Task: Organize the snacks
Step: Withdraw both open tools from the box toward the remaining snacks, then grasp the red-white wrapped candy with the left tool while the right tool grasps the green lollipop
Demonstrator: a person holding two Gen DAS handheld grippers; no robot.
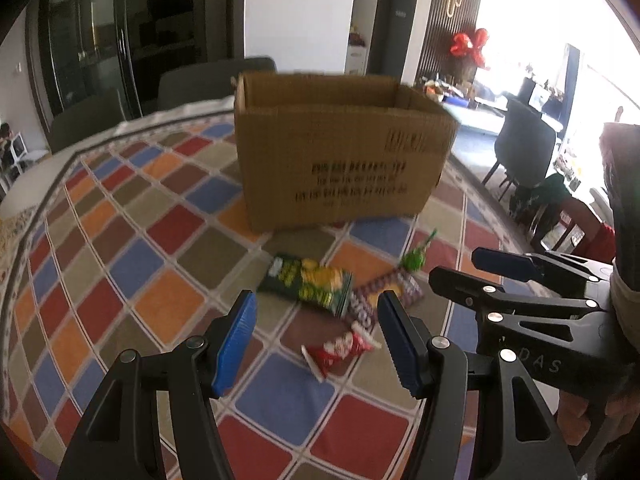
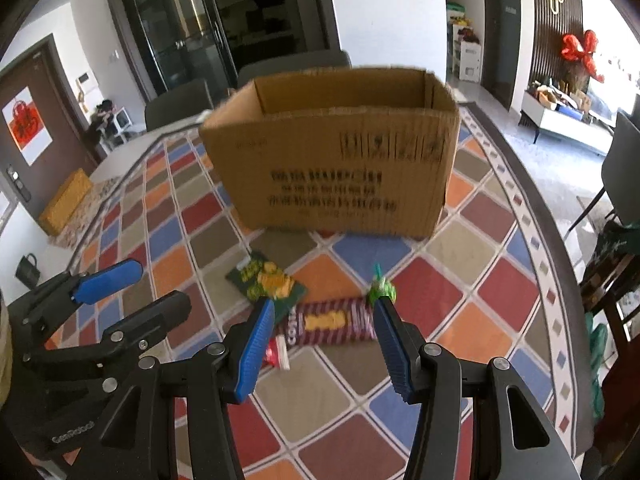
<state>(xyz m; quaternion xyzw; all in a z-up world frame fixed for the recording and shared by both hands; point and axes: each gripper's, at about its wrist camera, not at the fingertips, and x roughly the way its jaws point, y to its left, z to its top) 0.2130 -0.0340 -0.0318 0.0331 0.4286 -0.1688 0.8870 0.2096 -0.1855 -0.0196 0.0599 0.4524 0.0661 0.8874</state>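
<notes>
Here, your left gripper (image 1: 316,344) and right gripper (image 2: 324,344), both part-open and empty, hang above the snacks (image 1: 320,292), clustered before the open box (image 1: 336,148) for easy loading.

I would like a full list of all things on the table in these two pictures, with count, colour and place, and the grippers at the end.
cardboard box: one, brown, open top, far side of the table
tablecloth: one, many-coloured squares, covers the table
green snack bag: one, dark green and yellow, before the box
striped snack pack: one, maroon and white, beside the green bag
red snack bag: one, red and white, nearest the grippers
green candy: one, bright green, right of the packs
left gripper: black with blue pads, open, empty
right gripper: same, open, empty
</notes>
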